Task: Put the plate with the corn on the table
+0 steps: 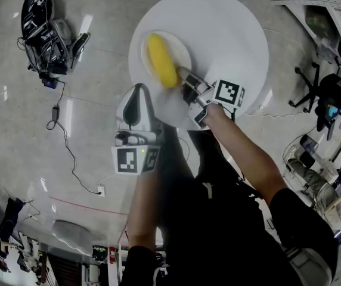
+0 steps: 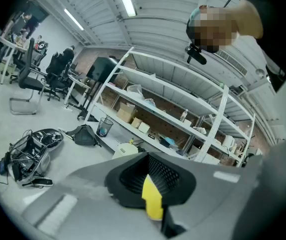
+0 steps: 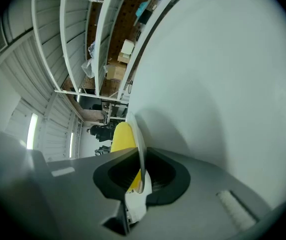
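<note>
Yellow corn (image 1: 161,60) lies on a white plate (image 1: 180,48) by the round table's (image 1: 233,31) left edge, with bare tabletop to its right. The right gripper (image 1: 184,76) pinches the plate's near rim. The left gripper (image 1: 138,95), fingers pressed together, hovers off the near edge.

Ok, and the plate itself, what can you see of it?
The plate is small, round, white and smooth, with a shallow raised rim. A yellow corn cob lies across it. It is over the round white table, toward its left side; whether it rests there or hangs just above cannot be told. The right gripper is shut on its near rim, which shows edge-on between the jaws in the right gripper view.
</note>
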A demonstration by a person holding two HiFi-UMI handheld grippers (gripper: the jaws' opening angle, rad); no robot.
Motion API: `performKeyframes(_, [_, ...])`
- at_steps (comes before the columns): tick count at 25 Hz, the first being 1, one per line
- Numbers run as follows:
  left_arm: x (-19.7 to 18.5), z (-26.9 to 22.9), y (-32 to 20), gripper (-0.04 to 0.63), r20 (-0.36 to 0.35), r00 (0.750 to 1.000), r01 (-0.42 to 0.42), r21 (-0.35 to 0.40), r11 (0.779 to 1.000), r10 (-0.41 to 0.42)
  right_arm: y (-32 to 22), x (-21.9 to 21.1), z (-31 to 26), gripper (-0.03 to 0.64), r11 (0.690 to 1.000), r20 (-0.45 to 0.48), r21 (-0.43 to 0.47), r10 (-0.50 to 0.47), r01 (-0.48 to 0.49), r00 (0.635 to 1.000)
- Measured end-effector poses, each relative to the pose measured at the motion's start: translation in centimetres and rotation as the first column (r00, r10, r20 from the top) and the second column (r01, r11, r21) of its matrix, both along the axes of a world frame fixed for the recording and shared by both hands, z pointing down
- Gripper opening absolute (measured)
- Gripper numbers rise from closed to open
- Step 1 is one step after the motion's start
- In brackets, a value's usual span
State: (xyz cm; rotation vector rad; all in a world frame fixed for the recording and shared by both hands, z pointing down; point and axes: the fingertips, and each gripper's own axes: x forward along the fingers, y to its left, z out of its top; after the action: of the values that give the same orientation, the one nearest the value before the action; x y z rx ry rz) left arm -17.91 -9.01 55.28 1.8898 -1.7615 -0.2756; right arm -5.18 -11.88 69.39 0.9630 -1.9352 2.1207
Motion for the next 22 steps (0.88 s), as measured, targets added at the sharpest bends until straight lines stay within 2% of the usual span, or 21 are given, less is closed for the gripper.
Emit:
performKeyframes(7, [0.4, -0.4, 0.1, 0.003, 0.000, 1.000, -0.005, -0.001, 1.000, 0.005, 0.1, 0.3, -0.1, 0.046, 1.000, -0.035, -0.016, 0.022, -0.023, 0.999])
performKeyframes(15, [0.7, -0.3, 0.0, 0.003, 0.005, 1.000, -0.012, -0.005, 1.000, 0.012, 0.0, 0.6, -0.5, 0.101, 0.999, -0.071, -0.004, 0.048, -0.048, 0.996])
performKeyframes(22, [0.9, -0.2, 0.0, 0.003, 0.002, 1.000, -0.018, -0.004, 1.000, 0.018, -0.5, 0.0, -1.2, 0.121, 0.999, -0.036, 0.029, 0.039, -0.038, 0.999])
